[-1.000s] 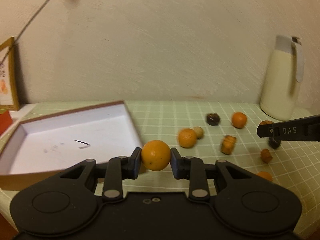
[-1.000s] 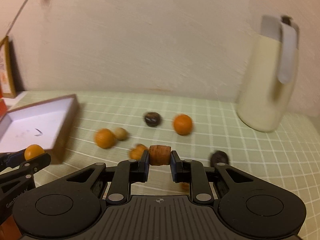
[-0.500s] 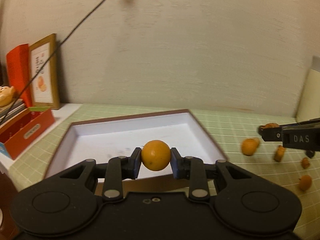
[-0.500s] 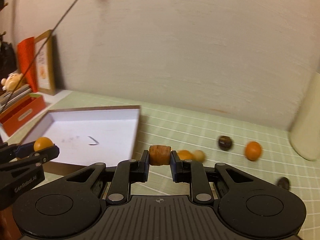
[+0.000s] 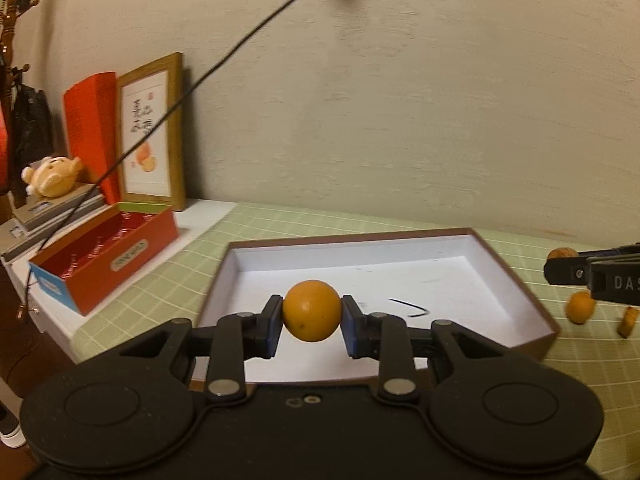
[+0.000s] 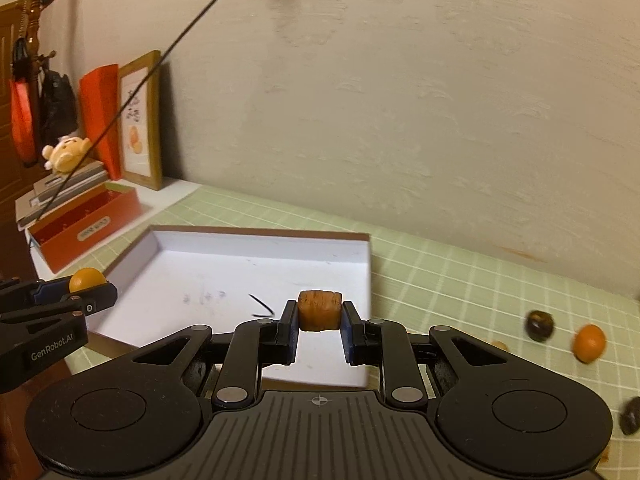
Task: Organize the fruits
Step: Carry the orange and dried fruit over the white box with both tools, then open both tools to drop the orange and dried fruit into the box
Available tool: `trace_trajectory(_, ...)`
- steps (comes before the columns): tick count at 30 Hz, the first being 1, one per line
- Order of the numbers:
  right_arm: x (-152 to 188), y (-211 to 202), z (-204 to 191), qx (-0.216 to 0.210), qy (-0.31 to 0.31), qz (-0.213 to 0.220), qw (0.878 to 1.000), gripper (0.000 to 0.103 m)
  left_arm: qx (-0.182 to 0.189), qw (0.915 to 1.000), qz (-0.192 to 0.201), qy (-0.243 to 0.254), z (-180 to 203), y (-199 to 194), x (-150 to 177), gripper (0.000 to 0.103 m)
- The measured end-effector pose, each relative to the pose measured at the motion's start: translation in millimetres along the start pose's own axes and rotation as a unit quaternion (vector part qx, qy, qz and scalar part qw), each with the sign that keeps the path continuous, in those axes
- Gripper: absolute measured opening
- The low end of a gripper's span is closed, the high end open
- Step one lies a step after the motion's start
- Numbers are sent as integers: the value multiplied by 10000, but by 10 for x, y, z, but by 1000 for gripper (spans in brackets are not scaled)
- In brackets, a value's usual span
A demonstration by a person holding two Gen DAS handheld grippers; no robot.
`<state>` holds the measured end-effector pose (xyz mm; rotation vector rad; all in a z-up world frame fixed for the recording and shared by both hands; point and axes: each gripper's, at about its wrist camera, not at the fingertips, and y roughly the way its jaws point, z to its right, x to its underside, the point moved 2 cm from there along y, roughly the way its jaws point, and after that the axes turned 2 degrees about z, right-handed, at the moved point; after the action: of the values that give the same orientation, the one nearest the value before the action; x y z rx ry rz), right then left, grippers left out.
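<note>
Fruit in left gripper: round orange, pinched on both sides between the pads of the left gripper, held above the near part of the box
Left gripper: closed onto the orange, jaws about one fruit apart; also seen at far left of the right wrist view, orange between its tips
Fruit in right gripper: brown ridged barrel-shaped fruit, clamped between the pads of the right gripper, over the near right part of the box
Right gripper: closed onto the brown fruit, narrow gap; its tip shows at right edge of the left wrist view
Box: shallow, white inside, brown rim, open top, on the counter; black curved mark on its floor
Counter: green checked cloth
Loose fruit: right of box, on cloth; dark round one, orange one just beside it, another dark one nearer at right edge; blurred
Left background: red tray-box, framed picture leaning on wall, plush toy on stacked books
Cable: thin black line running diagonally across the wall
</note>
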<state>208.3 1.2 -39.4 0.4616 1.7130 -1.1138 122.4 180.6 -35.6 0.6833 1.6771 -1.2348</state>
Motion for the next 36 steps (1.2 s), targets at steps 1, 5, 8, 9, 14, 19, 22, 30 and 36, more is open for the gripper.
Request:
trace_trajectory(1,-9,22,-31,-27,-18,9,10000,22,-40,10000,-6,-16,-41,8,1,21)
trace_trajectory(5,-41,135,-128,-113,-66,1,9999,22,-186,9998,-60,-79,-178,57,13,21)
trace_trajectory(8,-43,220,-140,-136,-67,-44,9999,22,-250,9996,-81,-118,-236,95,10,21)
trace_trajectory(9,-44,240,-142,-138,-60,-56,9999,22,-260,9995,-92,-139,-253,118,7,21)
trace_trajectory(14,-62,348,-114,-96,-22,-102,9999,22,-318,9992,-71,-212,-312,186,-13,21)
trace_trajectory(19,-86,415,-80,-56,9,-93,9999,22,-380,9988,-82,-299,-377,253,-18,21)
trace_trajectory(22,-96,463,-80,-63,15,-102,9999,22,-413,9986,-112,-320,-405,302,-11,21)
trace_trajectory(30,-55,717,-43,-86,92,-320,9994,22,-424,9984,-215,-307,-434,425,21,21)
trace_trajectory(36,-35,819,-66,-212,30,-187,9996,31,-526,9982,-168,-212,-373,473,53,94)
